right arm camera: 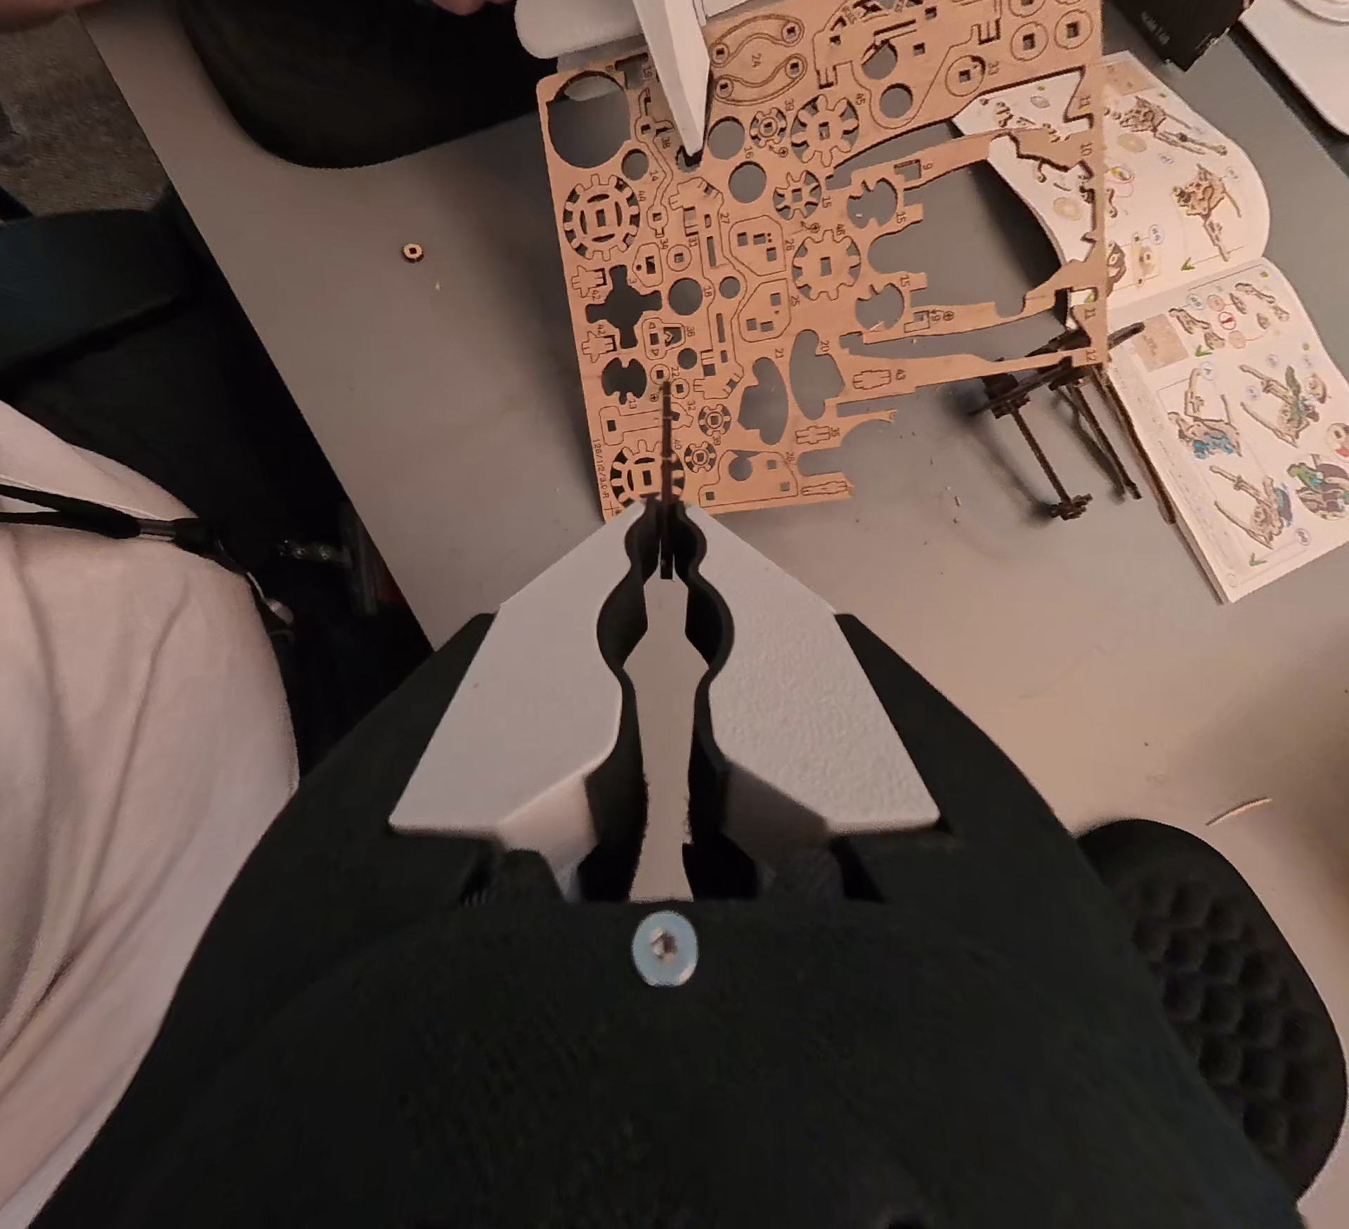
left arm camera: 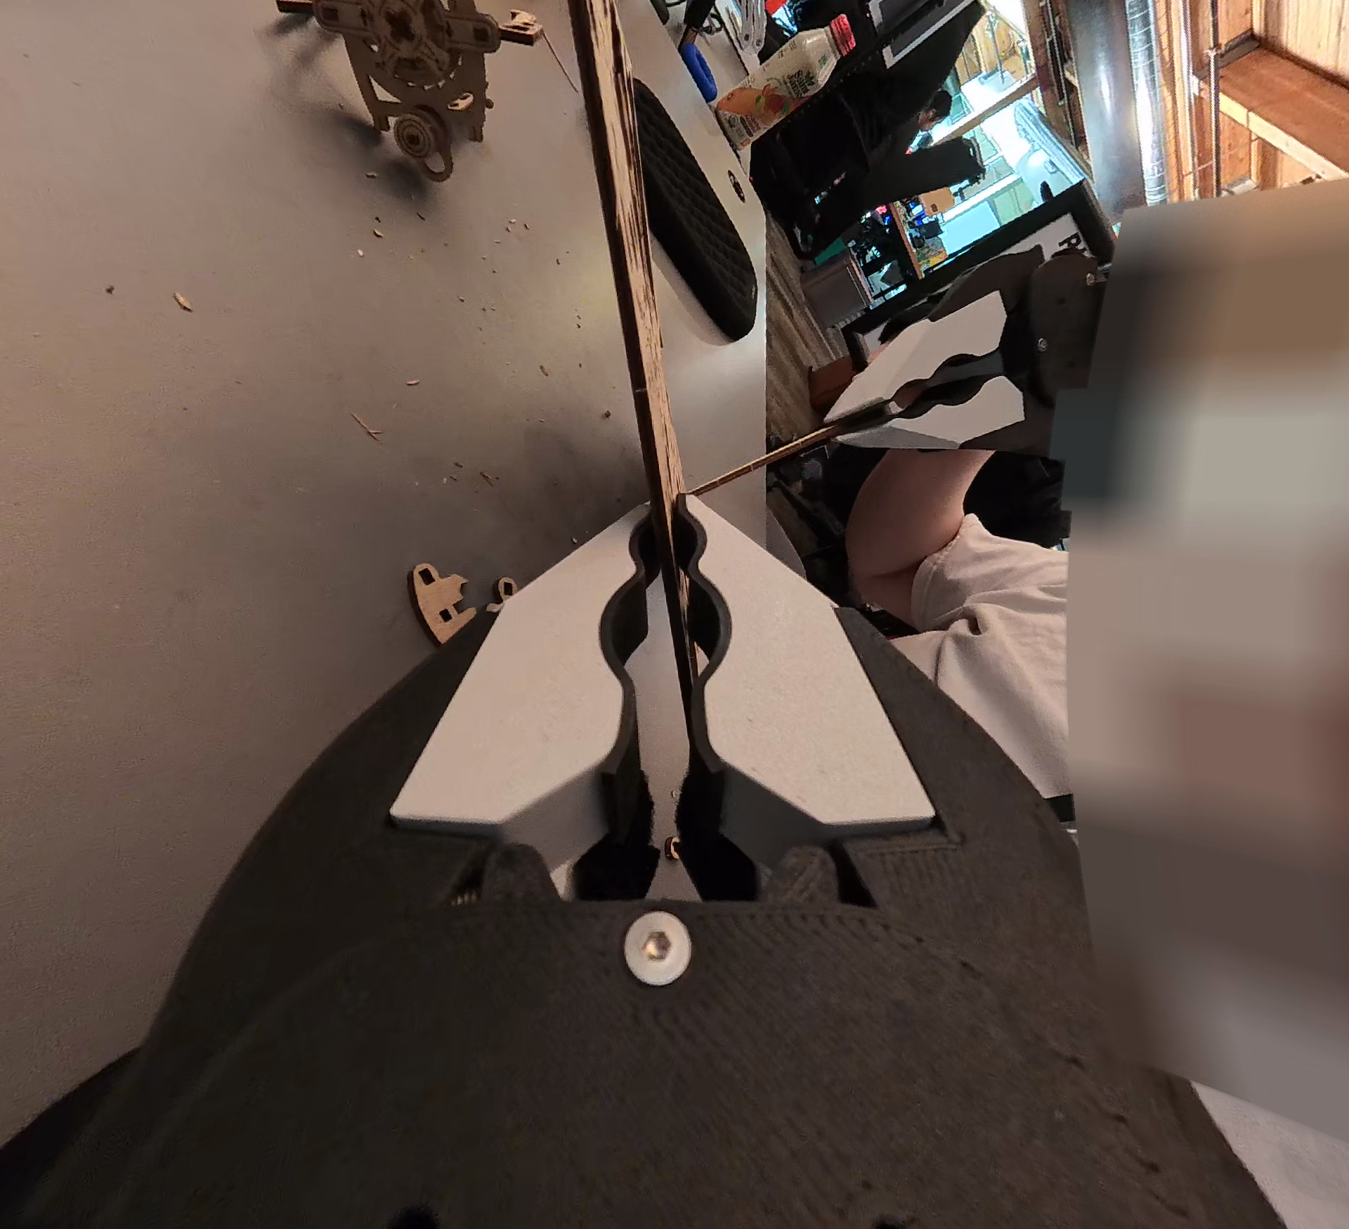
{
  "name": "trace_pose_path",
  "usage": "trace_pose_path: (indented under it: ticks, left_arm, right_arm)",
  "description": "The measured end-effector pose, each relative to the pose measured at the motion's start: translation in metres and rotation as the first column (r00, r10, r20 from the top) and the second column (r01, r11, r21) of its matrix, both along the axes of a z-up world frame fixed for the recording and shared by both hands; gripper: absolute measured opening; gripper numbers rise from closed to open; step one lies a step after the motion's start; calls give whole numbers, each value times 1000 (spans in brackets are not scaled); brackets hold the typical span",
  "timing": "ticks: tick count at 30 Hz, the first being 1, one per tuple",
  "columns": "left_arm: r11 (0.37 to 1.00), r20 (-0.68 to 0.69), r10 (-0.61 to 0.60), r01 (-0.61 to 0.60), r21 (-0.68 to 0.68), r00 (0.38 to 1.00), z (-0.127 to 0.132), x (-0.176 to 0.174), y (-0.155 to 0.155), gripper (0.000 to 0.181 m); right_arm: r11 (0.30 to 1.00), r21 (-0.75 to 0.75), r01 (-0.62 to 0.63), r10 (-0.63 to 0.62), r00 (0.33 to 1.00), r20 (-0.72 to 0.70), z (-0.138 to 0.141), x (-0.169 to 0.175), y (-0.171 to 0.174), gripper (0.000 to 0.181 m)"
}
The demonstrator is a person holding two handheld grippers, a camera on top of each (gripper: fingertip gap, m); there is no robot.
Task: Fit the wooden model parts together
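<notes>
My left gripper (left arm camera: 664, 508) is shut on a laser-cut wooden parts sheet (left arm camera: 620, 172), seen edge-on and held upright above the grey table (left arm camera: 219, 391). In the right wrist view the sheet (right arm camera: 825, 259) faces me, with the left gripper (right arm camera: 690, 150) clamped on its upper left part. My right gripper (right arm camera: 663, 509) is shut on a thin dark wooden piece (right arm camera: 666, 449) whose tip meets the sheet's lower left area. The right gripper (left arm camera: 839, 424) also shows in the left wrist view, its piece (left arm camera: 759, 460) pointing at the sheet. A partly built wooden gear model (left arm camera: 409, 40) stands on the table.
Loose wooden parts (left arm camera: 438, 602) and chips lie on the table. A small wooden ring (right arm camera: 414, 253) lies near the table's edge. An open instruction booklet (right arm camera: 1241, 405) and the model's axles (right arm camera: 1051, 405) lie behind the sheet. A black mesh pad (left arm camera: 693, 216) and a bottle (left arm camera: 788, 77) are nearby. The gap from one gripper's tips to the other's is roughly 15 cm. Between my left fingertips and the partly built wooden gear model (left arm camera: 409, 40) there is roughly 15 cm.
</notes>
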State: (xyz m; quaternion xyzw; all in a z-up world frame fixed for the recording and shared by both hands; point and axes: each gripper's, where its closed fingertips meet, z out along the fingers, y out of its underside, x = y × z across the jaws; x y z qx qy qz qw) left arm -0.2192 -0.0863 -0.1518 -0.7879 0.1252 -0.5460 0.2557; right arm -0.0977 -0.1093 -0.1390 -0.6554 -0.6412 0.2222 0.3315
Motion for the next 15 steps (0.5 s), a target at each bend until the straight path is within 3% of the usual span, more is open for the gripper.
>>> trace_pose_path:
  ticks: [15]
  left_arm:
    - [1000,-9,9,-9,11,1000,1,-1,0,1]
  right_arm:
    - [1000,20,12,-14,998,69,1,-2,6,1]
